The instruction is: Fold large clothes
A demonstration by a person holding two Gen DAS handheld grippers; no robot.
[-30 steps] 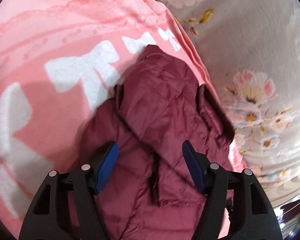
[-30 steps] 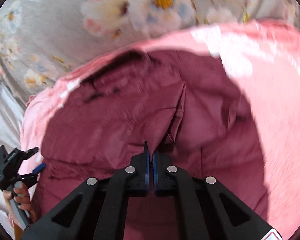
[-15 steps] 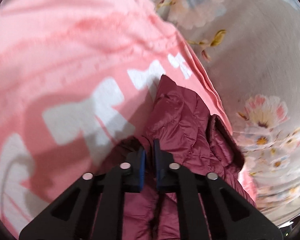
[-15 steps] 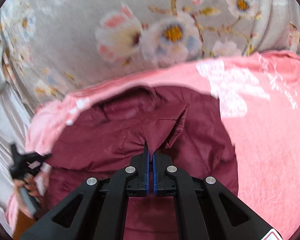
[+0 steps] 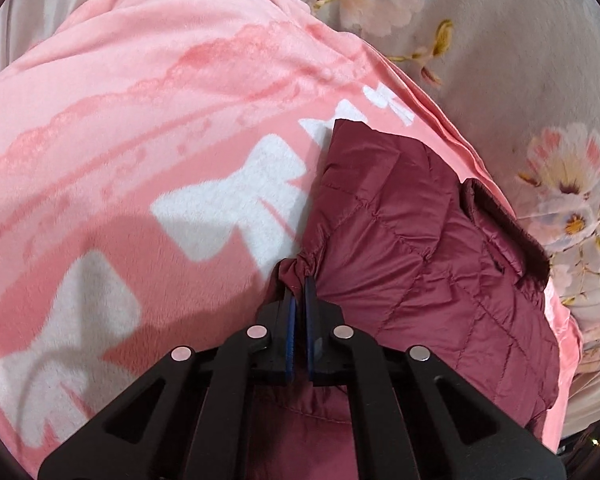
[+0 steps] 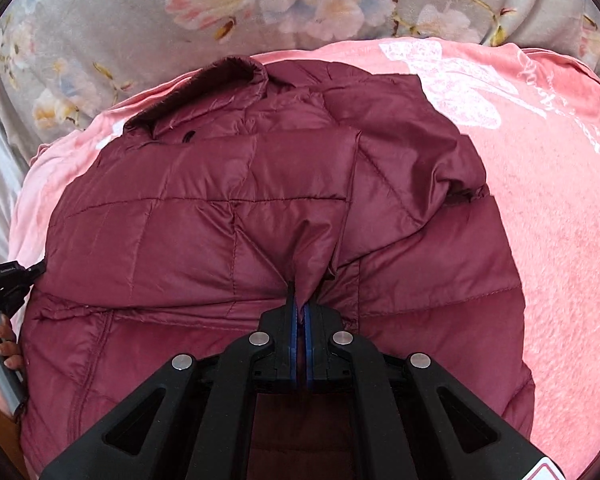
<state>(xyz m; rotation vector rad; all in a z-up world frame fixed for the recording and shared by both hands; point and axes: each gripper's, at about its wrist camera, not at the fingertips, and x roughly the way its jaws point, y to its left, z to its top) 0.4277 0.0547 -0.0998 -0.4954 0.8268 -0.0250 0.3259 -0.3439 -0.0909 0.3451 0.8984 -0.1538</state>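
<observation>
A maroon quilted puffer jacket [image 6: 228, 208] lies on a pink blanket, its collar [image 6: 220, 76] at the far side. It also shows in the left wrist view [image 5: 412, 248], at the right. My left gripper [image 5: 299, 284] is shut on a bunched cuff or edge of the jacket at its left side. My right gripper [image 6: 300, 304] is shut on a fold of the jacket's quilted fabric near its middle, and the fabric is pulled up into a ridge. The left gripper's body and the hand that holds it show at the left edge of the right wrist view [image 6: 4, 280].
The pink blanket [image 5: 140, 120] with white bow prints covers the surface and reaches the right of the right wrist view [image 6: 560, 220]. A grey floral bedsheet [image 6: 120, 20] lies beyond it, also at the right in the left wrist view [image 5: 520, 60].
My left gripper has shut on the jacket's edge and pulled it out to the left. My right gripper stayed shut and has drawn its fold over the jacket, which now lies flatter.
</observation>
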